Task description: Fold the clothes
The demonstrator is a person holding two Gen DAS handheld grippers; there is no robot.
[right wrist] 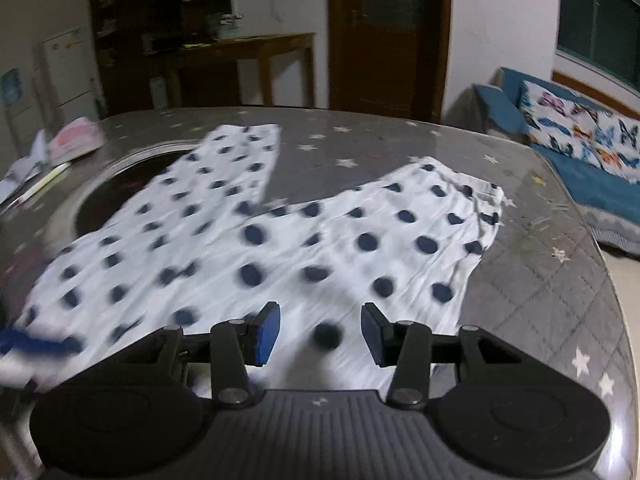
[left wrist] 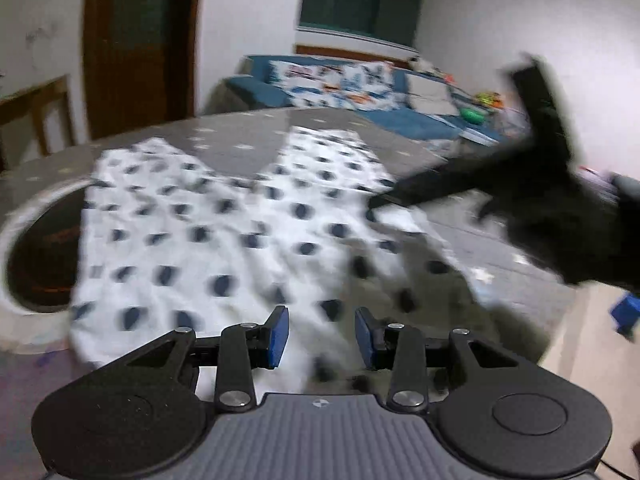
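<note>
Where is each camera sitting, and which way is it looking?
Left wrist: sits on the left gripper, looking across the spotted trousers toward the blue sofa; its own open fingers show, and the right gripper is blurred at the right.
Right wrist: sits on the right gripper, looking over the trousers toward the brown door; its own open fingers show.
Shared: the trousers, the grey star table, the sofa.

Garments: one pair of polka-dot trousers (right wrist: 256, 248) lay on the table.
Tables: one star-patterned table (right wrist: 540, 264); one wooden side table (right wrist: 256, 46).
Grippers: two, left gripper (left wrist: 321, 336) and right gripper (right wrist: 320, 334).
Sofas: one (right wrist: 576, 168).
Doors: one (right wrist: 384, 36).
</note>
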